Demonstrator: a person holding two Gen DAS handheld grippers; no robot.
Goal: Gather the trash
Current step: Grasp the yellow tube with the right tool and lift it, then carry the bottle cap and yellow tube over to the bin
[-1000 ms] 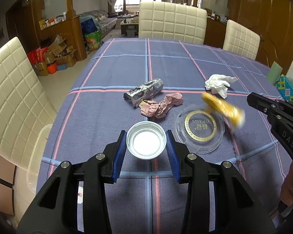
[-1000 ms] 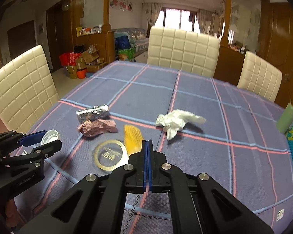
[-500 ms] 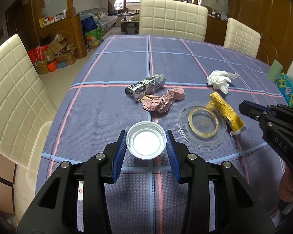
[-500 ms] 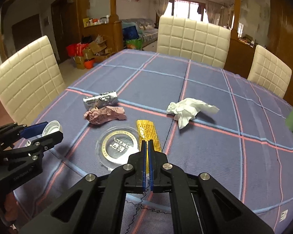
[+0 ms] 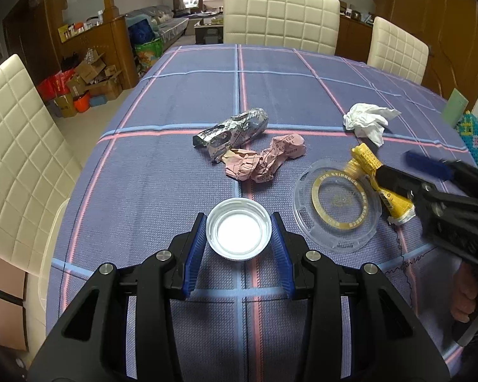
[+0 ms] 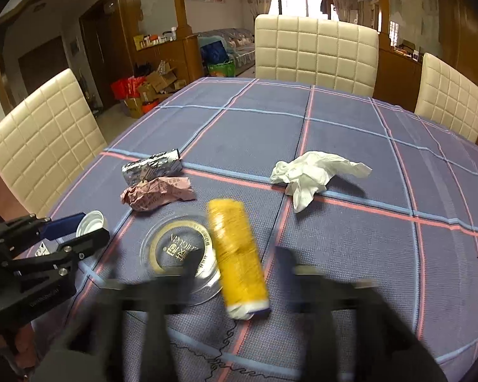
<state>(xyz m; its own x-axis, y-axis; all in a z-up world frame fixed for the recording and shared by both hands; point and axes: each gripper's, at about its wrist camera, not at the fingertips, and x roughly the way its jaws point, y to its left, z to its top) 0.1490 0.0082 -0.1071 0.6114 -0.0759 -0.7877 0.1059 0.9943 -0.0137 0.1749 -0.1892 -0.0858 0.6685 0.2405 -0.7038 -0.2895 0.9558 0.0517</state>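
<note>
My left gripper (image 5: 239, 238) is shut on a white round cap (image 5: 239, 227), open side up, just above the checked tablecloth; the cap (image 6: 90, 222) also shows in the right wrist view. My right gripper (image 6: 237, 258) is blurred and its jaws are opening. Between them lies a yellow packet (image 6: 235, 254), untouched by the pads. The packet (image 5: 366, 162) rests partly on a clear round lid (image 5: 337, 203) with a gold ring. Further back lie a silver foil wrapper (image 5: 232, 130), crumpled pink paper (image 5: 264, 159) and a white tissue (image 5: 366, 119).
Cream padded chairs stand at the left (image 5: 12, 165), the far end (image 5: 280, 19) and the far right (image 5: 398, 51). A green object (image 5: 455, 108) and a colourful beaded item (image 5: 476, 140) sit at the table's right edge. A hand (image 5: 465, 296) holds the right gripper's handle.
The right gripper, earlier shut on the yellow packet, has come down and spread its jaws; the packet now lies on the table by the clear lid. The left gripper still holds the cap.
</note>
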